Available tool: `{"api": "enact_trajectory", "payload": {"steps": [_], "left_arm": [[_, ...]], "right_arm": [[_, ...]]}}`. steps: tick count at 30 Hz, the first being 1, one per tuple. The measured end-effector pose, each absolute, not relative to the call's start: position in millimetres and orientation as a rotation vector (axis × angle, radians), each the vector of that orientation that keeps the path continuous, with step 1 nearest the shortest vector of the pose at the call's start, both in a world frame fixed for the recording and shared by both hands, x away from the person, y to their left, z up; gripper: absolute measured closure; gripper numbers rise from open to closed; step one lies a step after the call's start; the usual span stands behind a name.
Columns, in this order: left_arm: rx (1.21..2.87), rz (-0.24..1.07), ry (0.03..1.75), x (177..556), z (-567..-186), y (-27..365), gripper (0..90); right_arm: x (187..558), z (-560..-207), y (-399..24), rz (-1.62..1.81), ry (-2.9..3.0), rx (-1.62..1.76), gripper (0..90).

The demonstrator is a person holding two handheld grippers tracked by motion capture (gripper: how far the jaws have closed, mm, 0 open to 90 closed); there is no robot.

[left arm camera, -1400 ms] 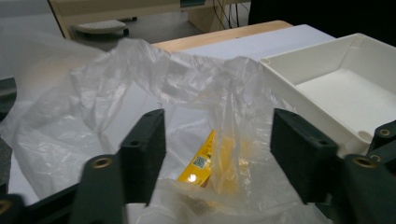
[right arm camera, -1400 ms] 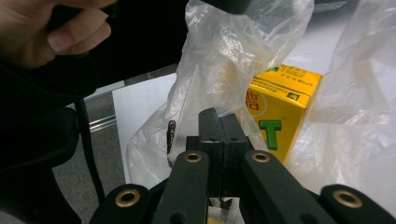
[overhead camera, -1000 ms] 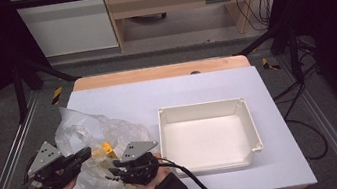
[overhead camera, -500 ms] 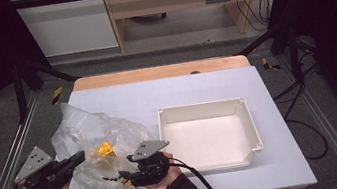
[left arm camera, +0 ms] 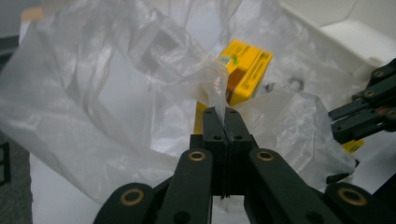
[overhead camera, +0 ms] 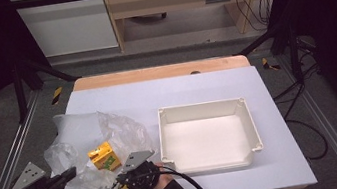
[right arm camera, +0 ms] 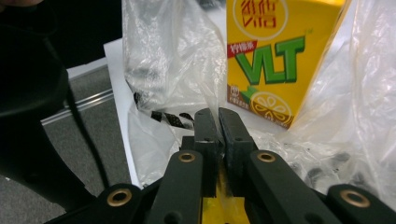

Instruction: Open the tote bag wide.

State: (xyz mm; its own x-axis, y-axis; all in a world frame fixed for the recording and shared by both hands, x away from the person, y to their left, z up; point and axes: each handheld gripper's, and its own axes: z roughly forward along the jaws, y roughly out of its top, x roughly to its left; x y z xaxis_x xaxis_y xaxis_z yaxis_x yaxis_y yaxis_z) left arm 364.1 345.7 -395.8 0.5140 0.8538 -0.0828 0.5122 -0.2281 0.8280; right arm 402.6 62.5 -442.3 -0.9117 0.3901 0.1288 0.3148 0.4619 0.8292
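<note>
A: Left gripper (left arm camera: 223, 122)? Clamped on a fold of the plastic bag (left arm camera: 93, 93), film pinched between the jaws.

B: Right gripper (right arm camera: 218, 122) has just been closing, bag edge nipped. Mouth is spread so the yellow drink carton (right arm camera: 280, 56), just beyond the tips, can be freed.

tray (overhead camera: 251, 127): white, right on table | table (overhead camera: 266, 85): white top, wooden far edge
</note>
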Motion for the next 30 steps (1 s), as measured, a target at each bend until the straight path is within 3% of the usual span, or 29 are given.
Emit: {"api": "enact_trajectory", "payload": {"steps": [16,30], "left_arm": [[2.026,0.474,1.259,389.0,-443.3,348.6,89.3],[2.095,0.481,1.318,402.1,-462.0,349.8,89.4]], "right_arm": [[409.1,-472.6,76.3,1.287,2.646,0.761,87.3],[409.5,-482.8,70.4,1.247,2.651,0.806,89.6]]}}
